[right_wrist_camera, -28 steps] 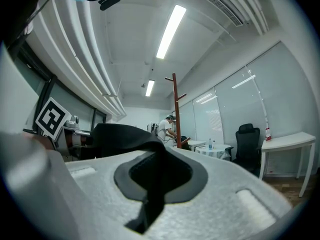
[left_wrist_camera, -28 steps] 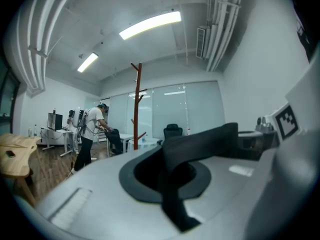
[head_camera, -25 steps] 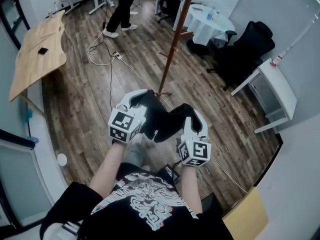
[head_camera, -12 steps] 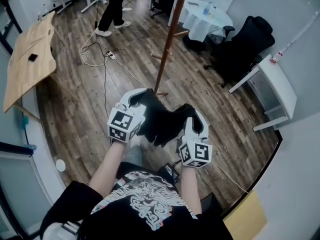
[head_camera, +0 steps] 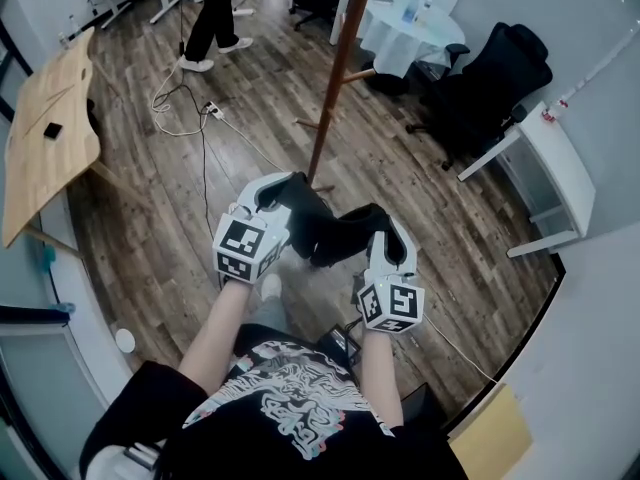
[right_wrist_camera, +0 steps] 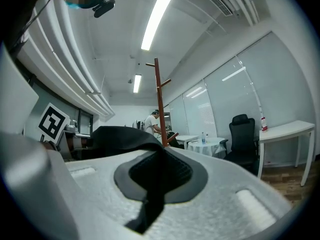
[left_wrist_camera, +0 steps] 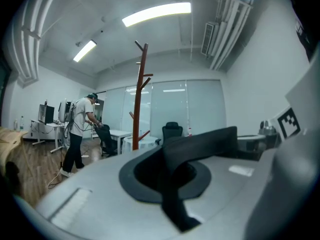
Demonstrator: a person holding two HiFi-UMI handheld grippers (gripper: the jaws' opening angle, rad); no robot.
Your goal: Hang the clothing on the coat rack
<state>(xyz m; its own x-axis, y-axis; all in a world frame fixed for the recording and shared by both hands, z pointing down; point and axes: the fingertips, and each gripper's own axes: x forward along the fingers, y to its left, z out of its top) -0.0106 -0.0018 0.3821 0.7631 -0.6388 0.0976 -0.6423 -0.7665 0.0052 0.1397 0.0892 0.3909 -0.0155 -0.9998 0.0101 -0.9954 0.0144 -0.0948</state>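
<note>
A black garment (head_camera: 326, 230) hangs stretched between my two grippers in front of my chest in the head view. My left gripper (head_camera: 276, 186) is shut on its left end, and my right gripper (head_camera: 386, 226) is shut on its right end. The left gripper view shows a fold of the black fabric (left_wrist_camera: 175, 156) pinched between closed jaws. In the right gripper view the cloth (right_wrist_camera: 131, 136) is nipped the same way. The brown wooden coat rack (head_camera: 335, 78) stands on the floor just beyond the garment. It also rises ahead as the rack (left_wrist_camera: 138, 96) and the rack (right_wrist_camera: 160, 104).
A wooden table (head_camera: 45, 138) is at the left, with cables (head_camera: 190, 118) trailing over the plank floor. A round white-clothed table (head_camera: 410, 33), a black office chair (head_camera: 490, 88) and a white desk (head_camera: 560, 168) stand to the right. A person (head_camera: 215, 13) stands far back.
The view has closed in on the coat rack, whose foot is nearer the grippers. The garment is pulled flatter between the grippers. Both grips are unchanged.
</note>
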